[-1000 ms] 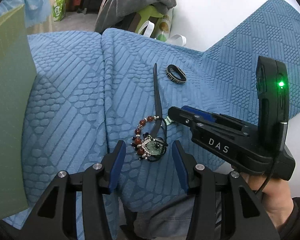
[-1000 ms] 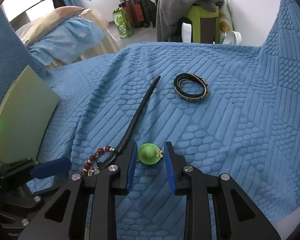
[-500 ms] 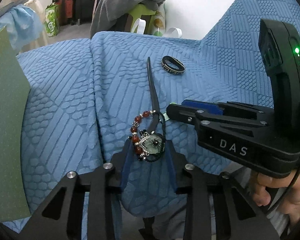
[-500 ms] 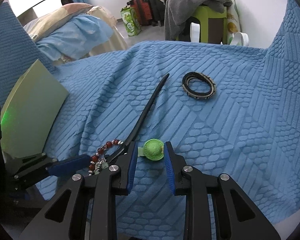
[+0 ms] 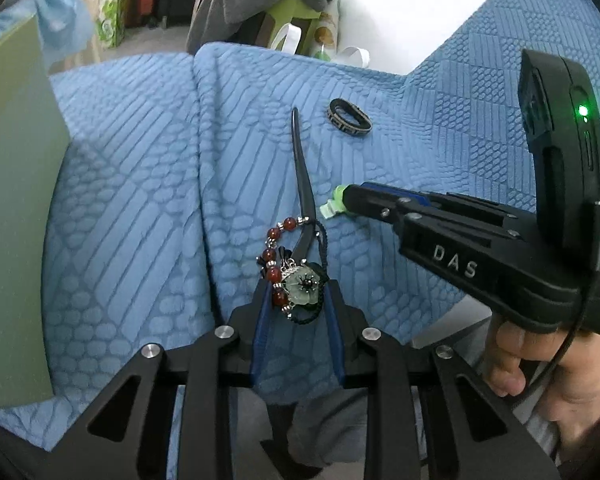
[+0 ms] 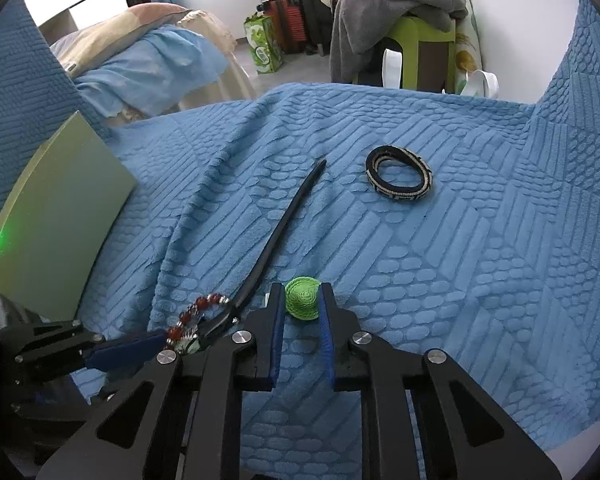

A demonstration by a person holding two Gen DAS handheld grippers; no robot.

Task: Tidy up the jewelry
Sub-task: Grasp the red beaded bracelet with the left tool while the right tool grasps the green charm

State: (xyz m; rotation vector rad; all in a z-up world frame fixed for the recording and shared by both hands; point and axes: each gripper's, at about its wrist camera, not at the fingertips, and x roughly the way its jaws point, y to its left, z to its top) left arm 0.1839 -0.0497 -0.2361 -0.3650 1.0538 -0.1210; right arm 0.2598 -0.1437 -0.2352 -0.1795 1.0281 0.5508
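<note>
We see the left gripper (image 5: pixel 296 304) with its jaws closing round the bead bracelet (image 5: pixel 290 270), pads touching its flower charm; the right gripper (image 6: pixel 302 300) has its jaws pinching the green ball (image 6: pixel 302 298); both lie near the front edge of the blue blanket (image 6: pixel 480 280); a black hairpin (image 6: pixel 278 236) runs from the bracelet toward the far edge; a dark band (image 6: pixel 399 178) lies further back, apart; a green board (image 6: pixel 56 216) rests at the left edge.

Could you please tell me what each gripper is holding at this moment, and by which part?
The right gripper is shut on the green hat charm, across its crown. The left gripper is closing around the bracelet's flower pendant.
</note>
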